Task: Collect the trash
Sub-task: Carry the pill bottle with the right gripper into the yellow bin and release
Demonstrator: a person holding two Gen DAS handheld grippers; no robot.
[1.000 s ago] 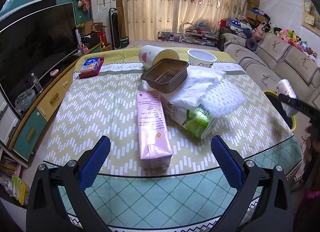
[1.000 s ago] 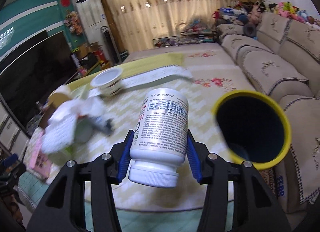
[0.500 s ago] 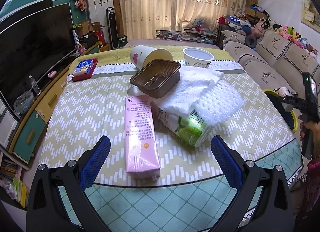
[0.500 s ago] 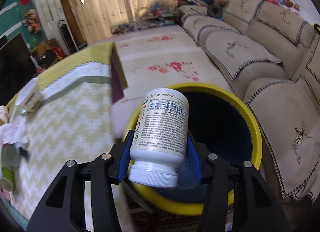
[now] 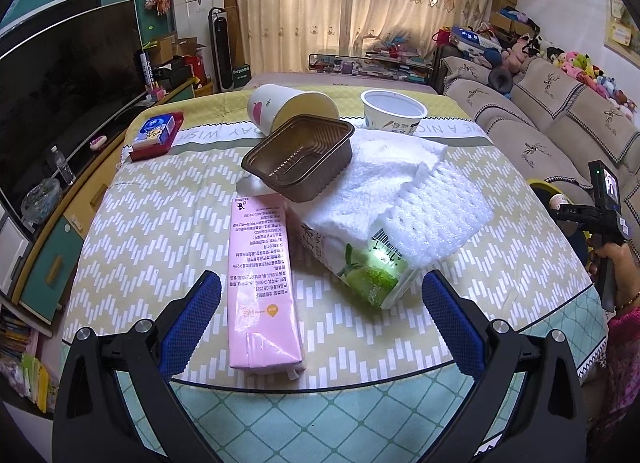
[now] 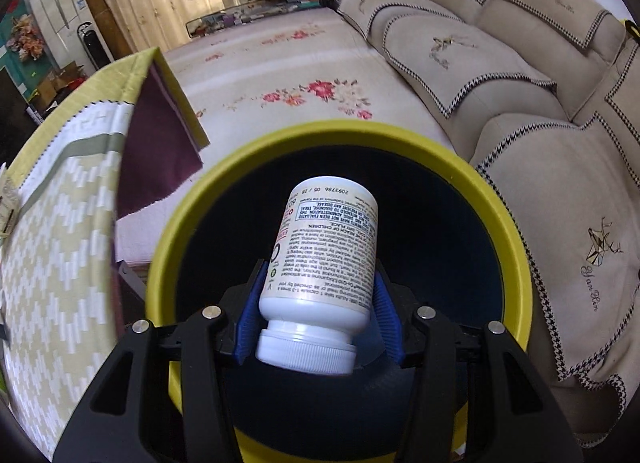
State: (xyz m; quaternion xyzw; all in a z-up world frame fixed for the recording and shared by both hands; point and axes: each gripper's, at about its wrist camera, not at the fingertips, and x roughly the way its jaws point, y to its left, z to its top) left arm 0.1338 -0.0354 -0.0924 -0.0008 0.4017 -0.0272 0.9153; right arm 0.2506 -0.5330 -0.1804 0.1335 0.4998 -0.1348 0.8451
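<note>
Right gripper (image 6: pixel 316 303) loosens around the pill bottle (image 6: pixel 324 251) over the bin (image 6: pixel 516 263); left gripper (image 5: pixel 320 311) gapes empty; cartons (image 5: pixel 260 283), tray (image 5: pixel 300 159), cups (image 5: pixel 392 115) remain on the worktop (image 5: pixel 140 231)

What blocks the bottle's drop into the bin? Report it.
Nothing visible. The bottle hangs between the right gripper's opening jaws, directly over the bin's open mouth, whose dark inside shows no obstruction.
</note>
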